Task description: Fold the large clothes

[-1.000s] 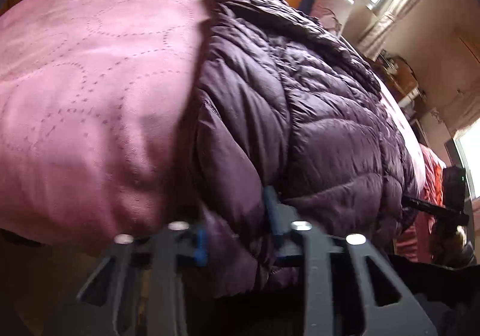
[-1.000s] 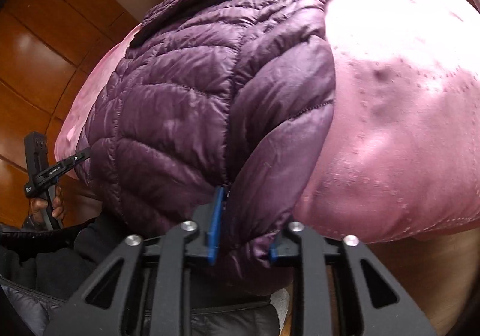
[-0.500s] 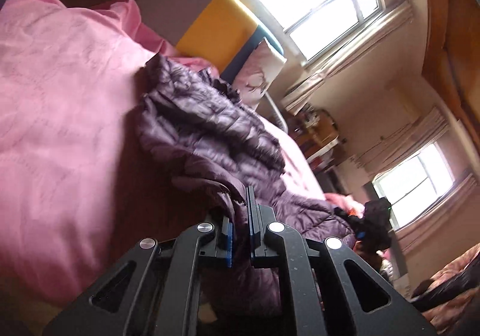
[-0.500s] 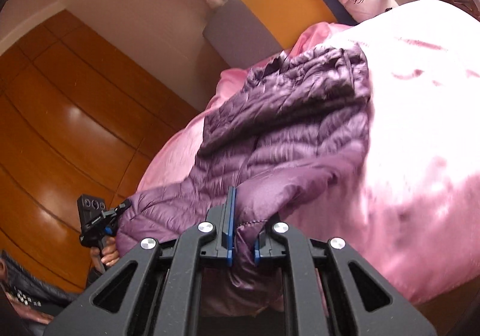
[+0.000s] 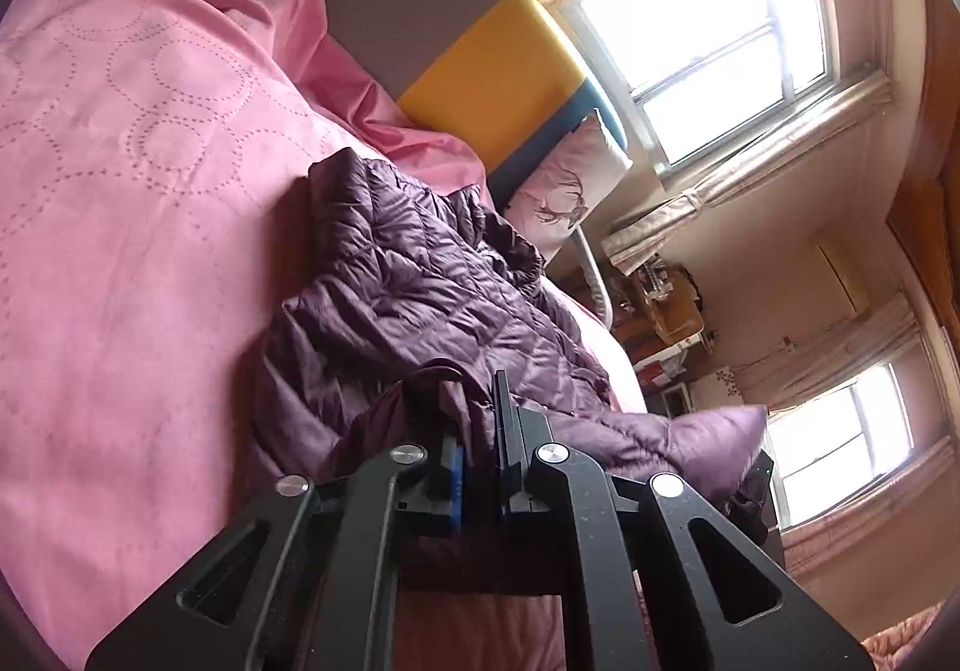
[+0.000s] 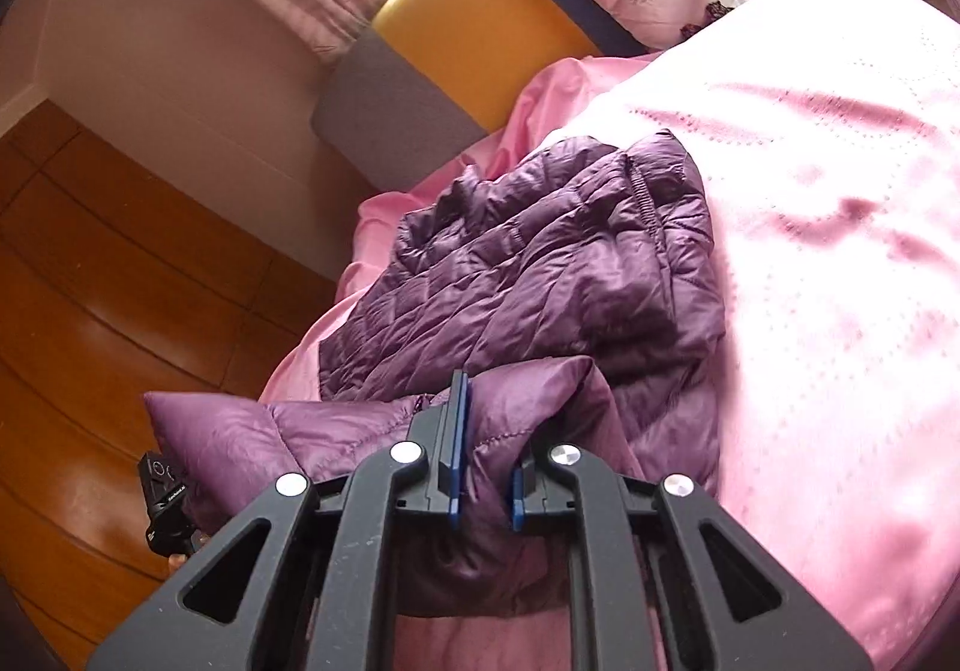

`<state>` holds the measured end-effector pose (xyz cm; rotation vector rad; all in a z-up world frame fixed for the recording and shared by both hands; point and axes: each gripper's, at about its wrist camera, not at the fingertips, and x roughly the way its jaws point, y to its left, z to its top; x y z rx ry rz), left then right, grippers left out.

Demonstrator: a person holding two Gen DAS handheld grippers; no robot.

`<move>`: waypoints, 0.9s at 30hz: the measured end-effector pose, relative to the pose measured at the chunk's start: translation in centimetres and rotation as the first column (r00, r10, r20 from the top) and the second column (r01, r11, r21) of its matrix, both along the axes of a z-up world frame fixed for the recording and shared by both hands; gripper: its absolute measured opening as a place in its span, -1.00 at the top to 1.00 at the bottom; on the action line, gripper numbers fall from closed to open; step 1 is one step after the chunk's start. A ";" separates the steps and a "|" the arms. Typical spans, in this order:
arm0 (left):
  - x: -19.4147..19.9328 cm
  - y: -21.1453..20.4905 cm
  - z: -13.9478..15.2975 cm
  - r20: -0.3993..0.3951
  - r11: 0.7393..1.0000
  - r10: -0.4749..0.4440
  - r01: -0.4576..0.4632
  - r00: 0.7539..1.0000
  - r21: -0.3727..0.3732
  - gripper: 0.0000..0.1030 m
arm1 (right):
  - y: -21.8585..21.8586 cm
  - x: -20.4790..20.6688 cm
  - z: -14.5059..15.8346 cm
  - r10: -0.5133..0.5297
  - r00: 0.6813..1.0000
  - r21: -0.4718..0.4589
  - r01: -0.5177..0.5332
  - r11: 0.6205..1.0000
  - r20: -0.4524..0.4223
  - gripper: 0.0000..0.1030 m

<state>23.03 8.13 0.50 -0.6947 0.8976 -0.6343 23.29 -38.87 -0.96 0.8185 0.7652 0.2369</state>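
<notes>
Two views. Left wrist: the left claw (image 5: 480, 431) is clamped on the purple jacket (image 5: 420, 281), whose hem hangs hidden behind it; pink bed cover (image 5: 120, 191) lies bare leftward. Right wrist: the right claw (image 6: 489, 431), jaws opening, has jacket fabric between them.

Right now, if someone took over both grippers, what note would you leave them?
Left gripper: shut on the jacket hem.
Right gripper: jaws opening, jacket fabric bunched between them and pressed by the pads.
Jacket: purple puffer on the pink bedspread, near edge lifted, far part lying crumpled toward the headboard.
Done: both corners gripped and raised.
Left: carry the hem over toward the collar, lay flat, tidy the fold.
</notes>
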 end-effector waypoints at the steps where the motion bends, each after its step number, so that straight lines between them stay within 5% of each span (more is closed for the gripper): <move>1: 0.8 -0.2 -0.3 -0.022 1.000 0.020 -0.019 1.000 0.014 0.84 | -0.3 0.6 -0.3 -0.009 1.000 0.000 0.009 1.000 -0.015 0.63; 3: 1.8 -0.4 -0.6 -0.045 1.000 0.012 -0.012 0.999 0.007 0.44 | -0.7 1.4 -0.8 -0.022 0.999 0.003 0.022 1.000 -0.031 0.43; 4: 2.0 -0.2 -0.7 -0.055 1.000 0.023 -0.023 0.998 -0.001 0.27 | -1.0 1.8 -1.0 -0.023 0.999 0.016 0.023 1.000 -0.033 0.18; 7: 2.4 1.7 -0.5 -0.071 0.989 0.101 -0.108 0.992 -0.098 -0.74 | -1.9 2.0 -0.9 -0.039 0.999 0.094 0.039 0.995 -0.005 -0.69; 8: 2.3 2.6 -0.2 -0.063 0.981 0.147 -0.154 0.987 -0.122 -0.78 | -2.1 1.6 -0.5 -0.059 0.998 0.100 0.056 0.993 0.019 -0.78; 11: 2.3 4.0 -0.6 -0.061 0.975 0.175 -0.181 0.983 -0.128 -0.78 | -2.8 0.1 0.2 -0.091 0.993 0.108 0.082 0.991 0.076 -0.95; 13: 1.9 4.2 -1.7 -0.066 0.980 0.186 -0.190 0.980 -0.063 -0.78 | -3.1 -1.3 -0.2 -0.103 0.993 0.098 0.096 0.990 0.064 -0.95; 20: 0.0 0.1 -6.3 -0.088 0.997 0.054 -0.048 0.995 0.067 -0.72 | -0.9 -5.4 -4.0 -0.069 0.997 -0.031 0.068 0.997 -0.030 -0.89; 22: -0.2 -1.3 -7.1 -0.096 0.996 0.019 -0.011 0.995 0.087 -0.50 | 0.4 -5.3 -5.3 -0.044 0.997 -0.093 0.038 0.995 -0.068 -0.52; 24: -0.3 -2.5 -7.3 -0.079 0.989 0.003 0.009 0.997 0.146 -0.05 | 1.4 -5.0 -5.9 -0.050 0.995 -0.162 0.035 0.986 -0.091 -0.18; 27: -0.7 -3.0 -7.0 -0.063 0.981 -0.021 0.033 0.998 0.193 0.57 | 1.2 -5.1 -5.9 -0.062 0.994 -0.125 0.051 0.991 -0.092 0.37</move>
